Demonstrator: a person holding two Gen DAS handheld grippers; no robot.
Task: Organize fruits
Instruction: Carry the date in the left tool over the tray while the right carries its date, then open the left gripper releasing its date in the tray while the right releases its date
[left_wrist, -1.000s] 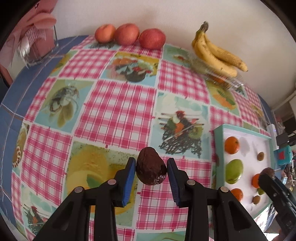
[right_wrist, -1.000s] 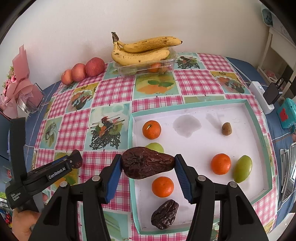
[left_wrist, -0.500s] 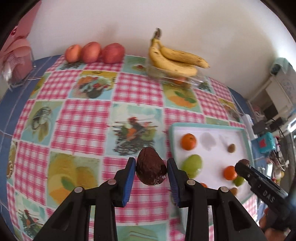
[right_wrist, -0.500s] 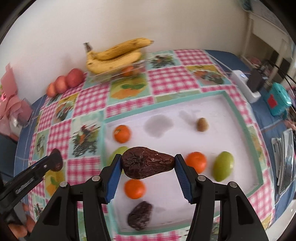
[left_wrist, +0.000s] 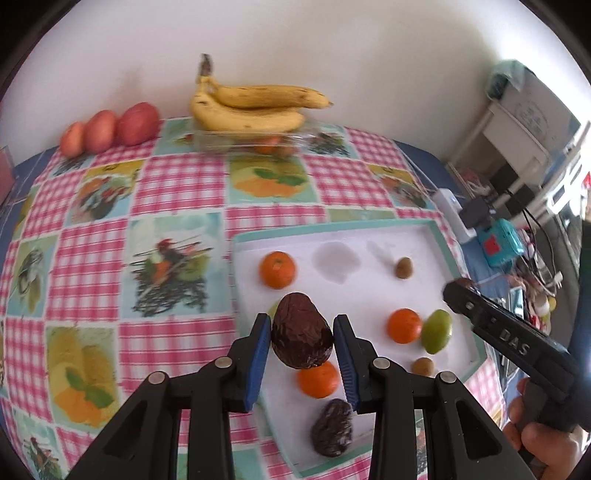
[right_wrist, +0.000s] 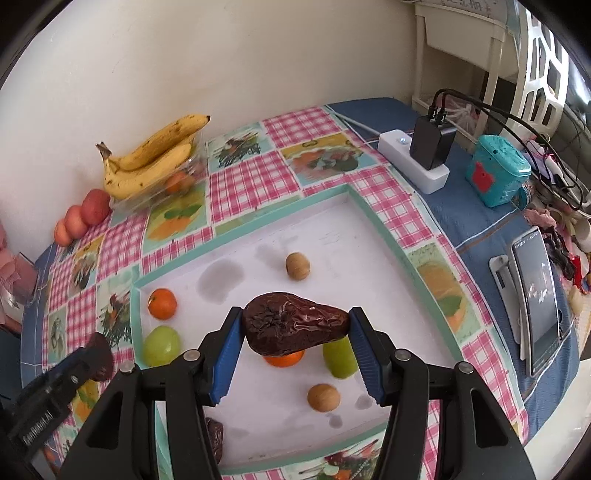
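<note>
Dark brown and wrinkled, a dried pear-shaped fruit (left_wrist: 301, 338) sits clenched upright between the blue pads of the left gripper (left_wrist: 301, 347), above the near left part of a white tray with a mint-green rim (left_wrist: 439, 230). A second wrinkled dark brown fruit (right_wrist: 295, 326) lies crosswise in the clamped right gripper (right_wrist: 295, 332), above the tray's middle. On the tray floor nearest the cameras lie a third shrivelled dark fruit (left_wrist: 331, 428), a small tan round nut (right_wrist: 323, 397) and an orange mandarin (left_wrist: 317, 376). Farther in rest a pale green plum-shaped fruit (left_wrist: 437, 331) touching another mandarin (left_wrist: 404, 325), then a further mandarin (left_wrist: 277, 269) and a second tan nut (left_wrist: 403, 267). Beyond the tray, on the pink-checked oilcloth counter (left_wrist: 177, 184), a bunch of yellow bananas (left_wrist: 251, 107) lies on a clear plastic box (left_wrist: 255, 142), with three red apples (left_wrist: 110, 127) in a row at the wall.
</note>
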